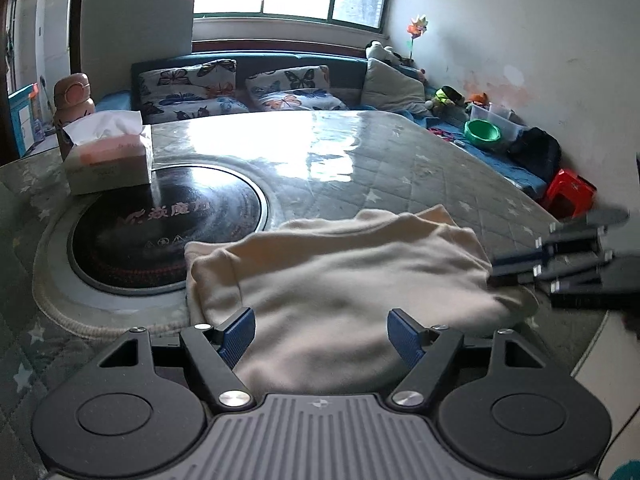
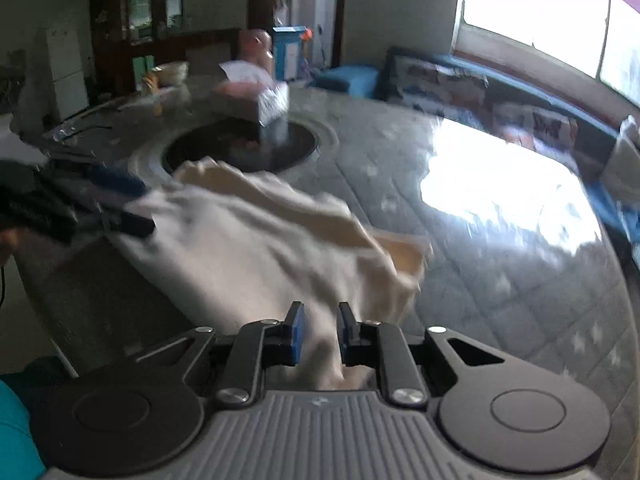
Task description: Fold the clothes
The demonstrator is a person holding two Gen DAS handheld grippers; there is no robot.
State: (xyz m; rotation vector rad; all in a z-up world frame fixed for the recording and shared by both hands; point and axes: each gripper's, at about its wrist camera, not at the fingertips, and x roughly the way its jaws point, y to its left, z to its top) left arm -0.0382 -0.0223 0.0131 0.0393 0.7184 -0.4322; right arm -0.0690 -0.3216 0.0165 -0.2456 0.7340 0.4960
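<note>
On the left of the left wrist view, a white tissue box [image 1: 109, 160] with a pink top is seen standing at the rim of a round black glass hob [image 1: 168, 228] sunk into the round table [image 1: 400, 168], which is covered with a grey star-patterned quilted cloth under clear plastic. A pinkish-brown bottle [image 1: 73, 100] is seen just behind the box.

The cream-coloured soft garment [image 1: 340, 276] is laid bunched on the table just right of the hob, near the table's front edge. The left gripper [image 1: 321, 336] is held over the near edge of the garment with its blue-padded fingers [image 1: 239, 335] spread wide; cloth is seen between them, but nothing is pinched. Whether the pads touch the cloth cannot be told.

At the right of that view, the right gripper [image 1: 516, 270] is seen at the garment's right end, blurred. In the right wrist view, the same gripper [image 2: 320, 338] is shown with its fingers [image 2: 297, 334] drawn close, a narrow gap left between them, and a fold of the cream garment [image 2: 256, 248] is gathered in that gap. The cloth appears pinched there, though the picture is blurred.
</note>
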